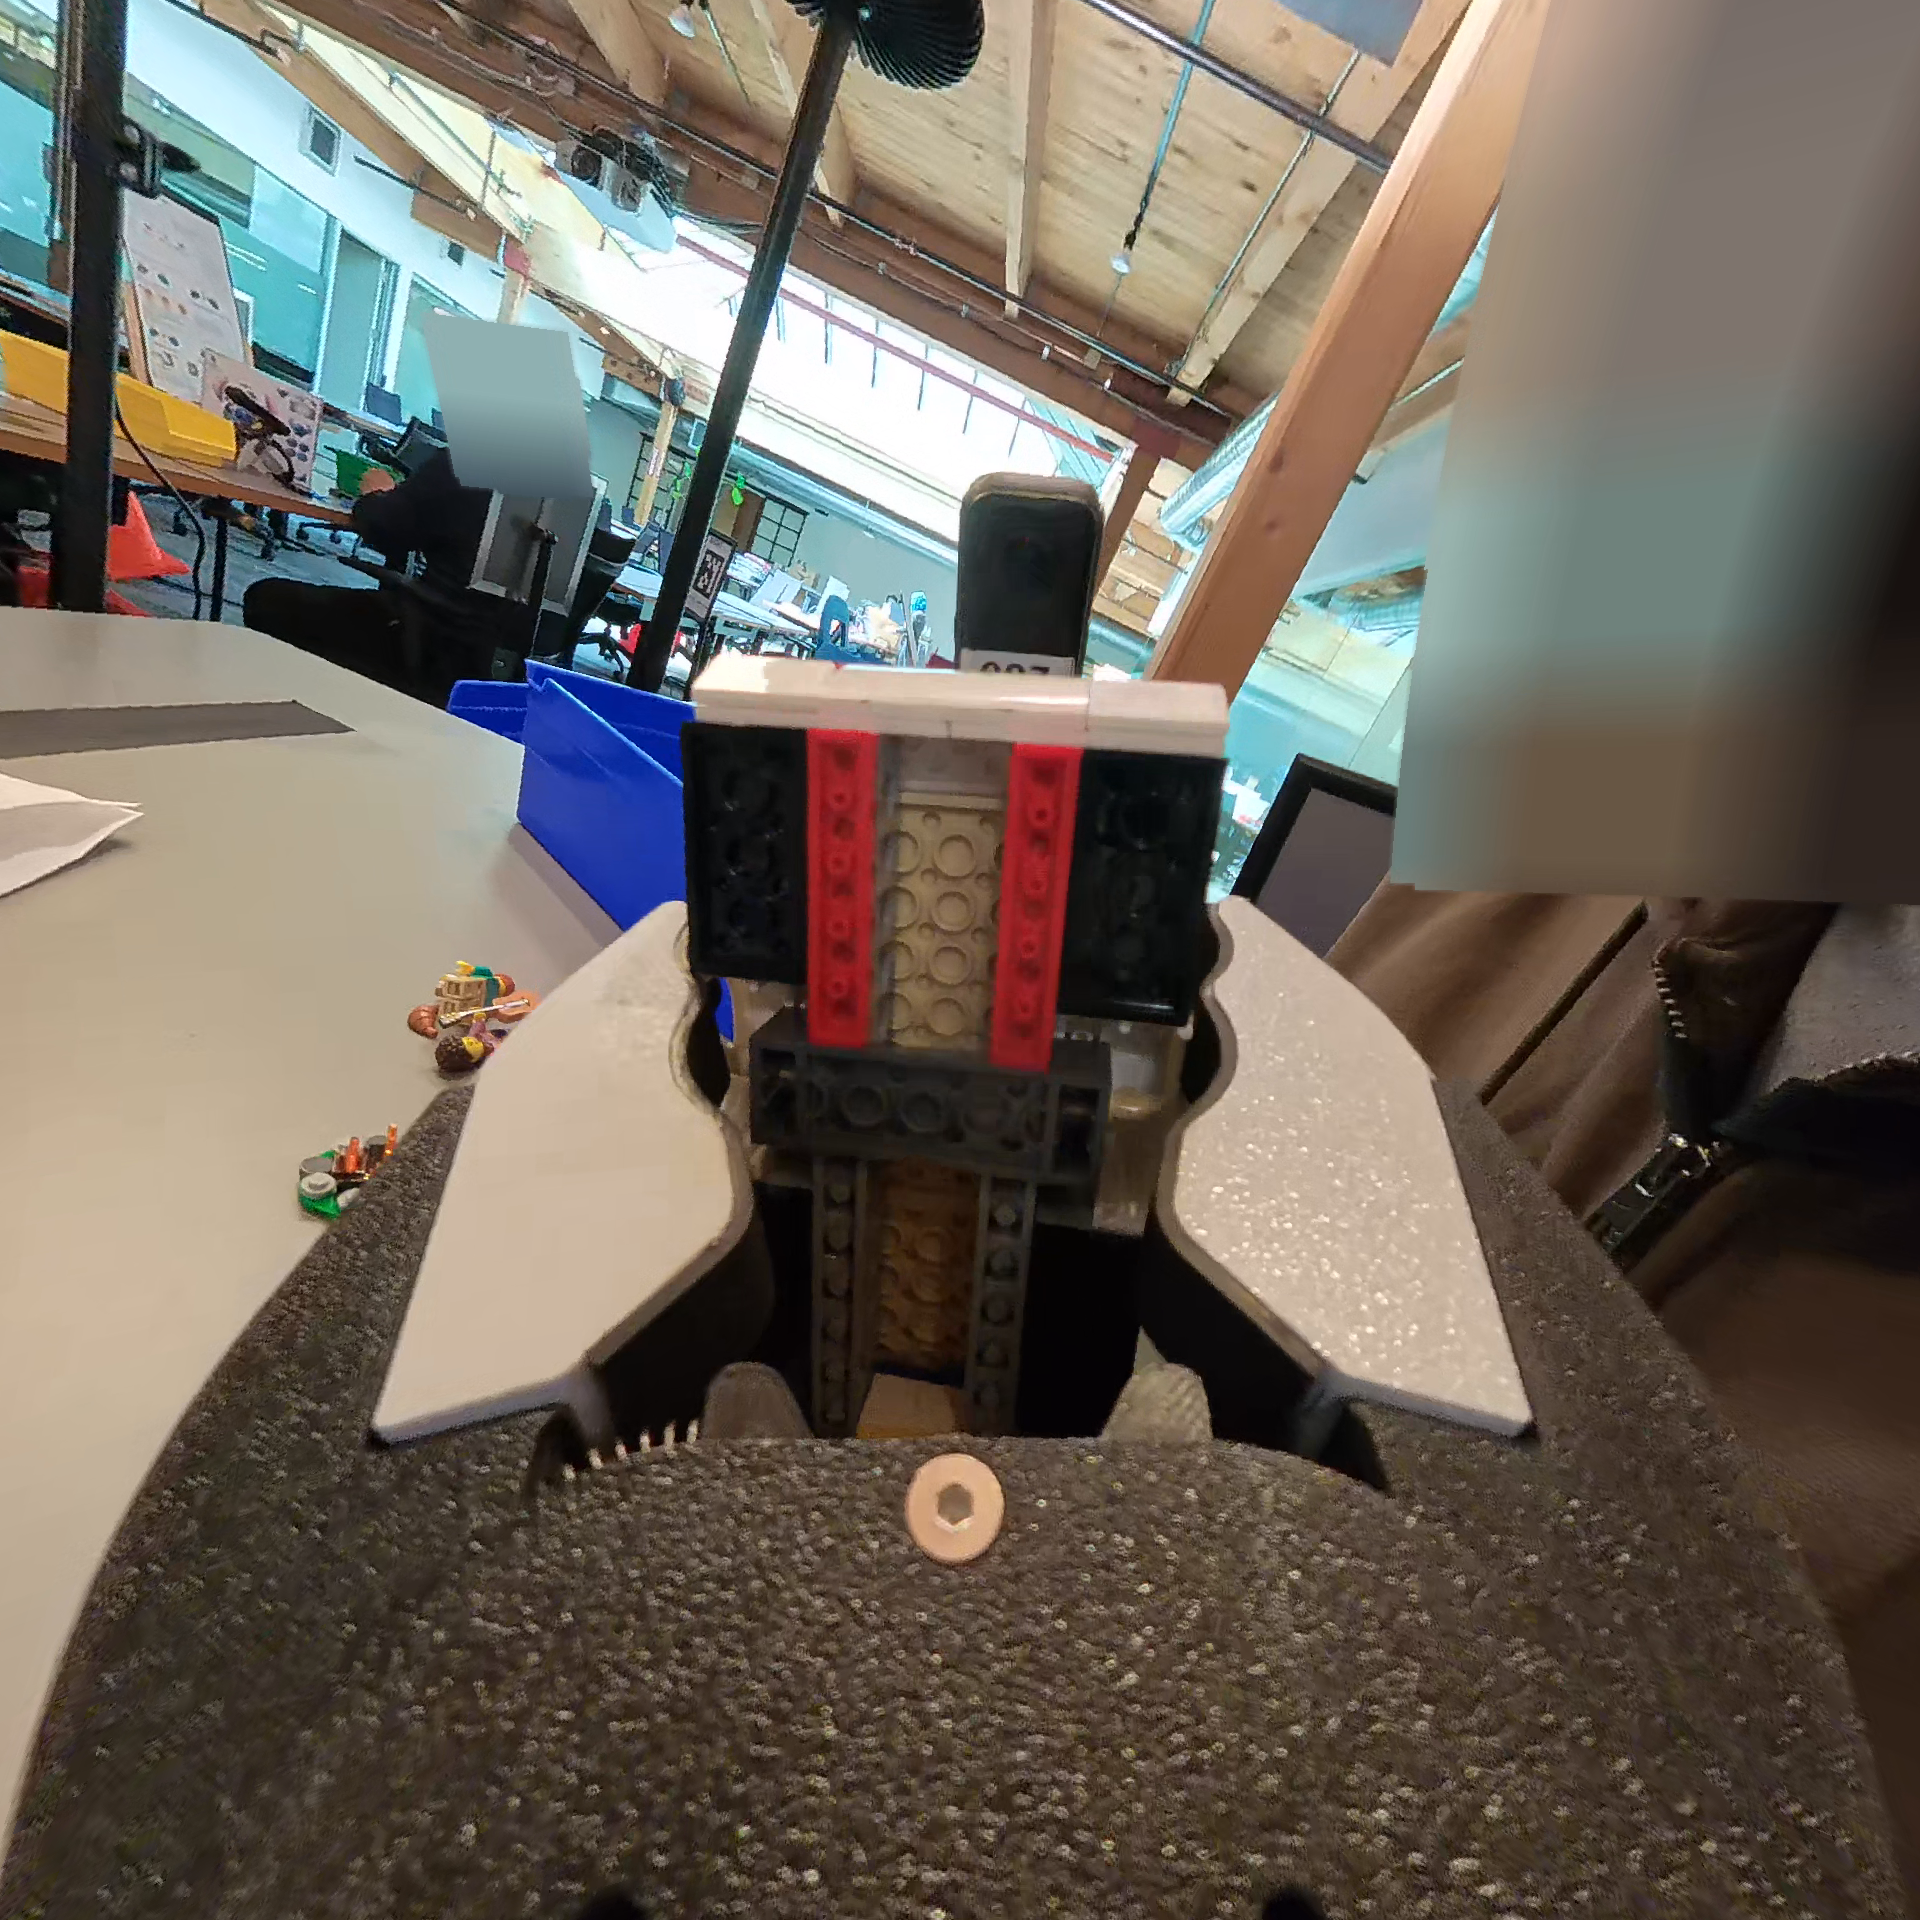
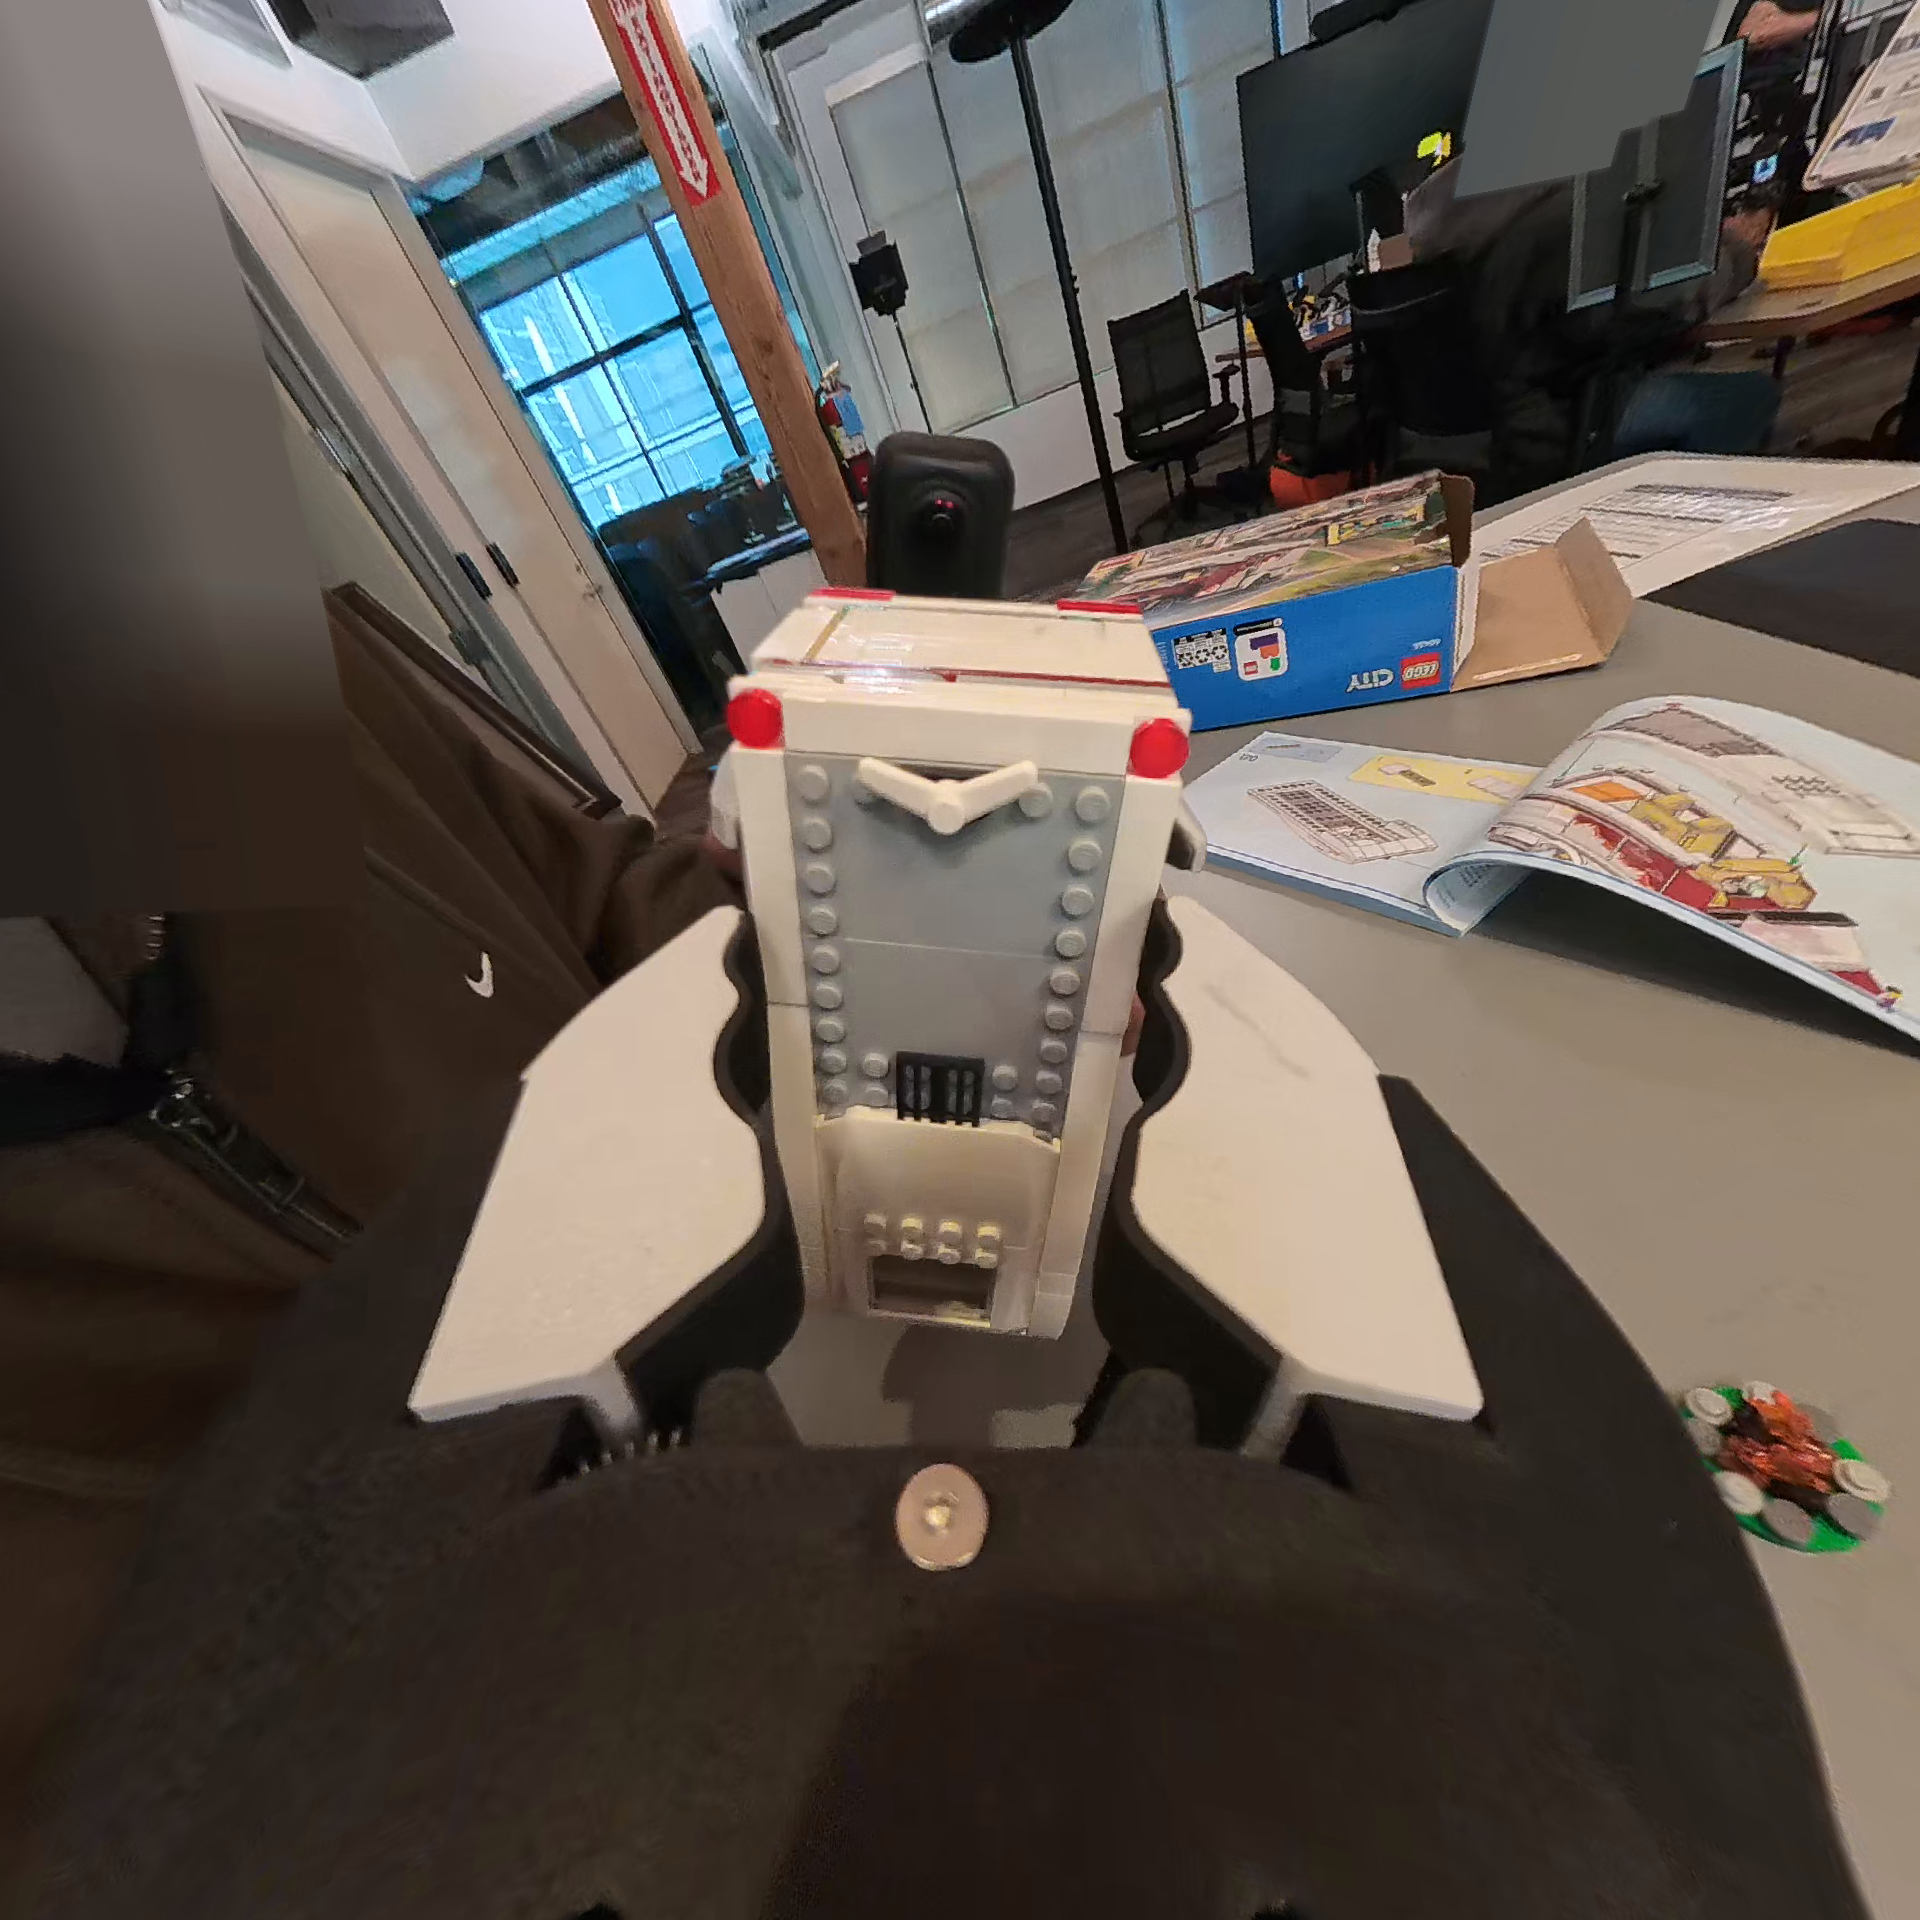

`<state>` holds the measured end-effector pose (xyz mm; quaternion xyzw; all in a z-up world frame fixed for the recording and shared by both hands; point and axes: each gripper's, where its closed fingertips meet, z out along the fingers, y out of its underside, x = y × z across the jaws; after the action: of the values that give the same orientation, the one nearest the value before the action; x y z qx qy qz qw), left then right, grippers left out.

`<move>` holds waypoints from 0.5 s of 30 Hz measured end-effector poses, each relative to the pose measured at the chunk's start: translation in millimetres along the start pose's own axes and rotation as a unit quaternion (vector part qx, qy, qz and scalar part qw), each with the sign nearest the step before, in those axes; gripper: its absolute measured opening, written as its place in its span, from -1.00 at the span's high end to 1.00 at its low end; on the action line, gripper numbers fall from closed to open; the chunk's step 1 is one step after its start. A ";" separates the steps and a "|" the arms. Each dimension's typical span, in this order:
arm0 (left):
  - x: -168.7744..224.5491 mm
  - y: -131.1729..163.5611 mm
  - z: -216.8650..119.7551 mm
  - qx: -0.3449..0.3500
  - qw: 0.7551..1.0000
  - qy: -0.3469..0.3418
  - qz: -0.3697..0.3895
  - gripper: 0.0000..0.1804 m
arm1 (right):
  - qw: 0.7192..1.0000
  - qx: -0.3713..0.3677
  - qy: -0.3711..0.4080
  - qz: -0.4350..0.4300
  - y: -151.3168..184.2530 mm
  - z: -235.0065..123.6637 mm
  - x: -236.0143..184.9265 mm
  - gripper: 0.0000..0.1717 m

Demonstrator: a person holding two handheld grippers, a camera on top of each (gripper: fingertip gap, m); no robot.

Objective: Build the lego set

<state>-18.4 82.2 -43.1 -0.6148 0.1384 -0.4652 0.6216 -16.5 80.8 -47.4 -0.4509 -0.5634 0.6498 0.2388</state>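
My left gripper (image 1: pixel 951 987) and right gripper (image 2: pixel 940 987) both pinch one brick-built vehicle (image 2: pixel 935 935) at 12 o'clock, above the table (image 2: pixel 1455 1143). Judged light, rigid, fragile: clamp flat side walls only.

Left wrist view: sits behind own fingers, looks up and forward, very close to toy brick model (image 1: pixel 951 883). Right wrist view: same, close, faces other side of model. Both share grey table (image 2: pixel 1455 1143).
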 end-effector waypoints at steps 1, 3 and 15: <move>0.7 -0.7 0.2 -0.004 1.000 -0.001 0.009 0.02 | 1.000 -0.003 0.001 -0.008 -0.6 0.0 -0.7 0.19; 1.4 -2.3 0.5 -0.014 0.999 -0.002 0.029 0.02 | 1.000 -0.009 0.005 -0.023 -1.5 0.4 -1.6 0.19; 3.4 -16.3 -2.7 0.029 0.997 0.059 -0.033 -0.02 | 0.999 -0.016 0.013 -0.046 -8.8 4.7 -3.1 0.19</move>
<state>-25.3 81.0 -27.7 -0.5720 0.1410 -0.5246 0.6146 -20.8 78.1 -38.3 -0.4365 -0.5906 0.6232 0.2689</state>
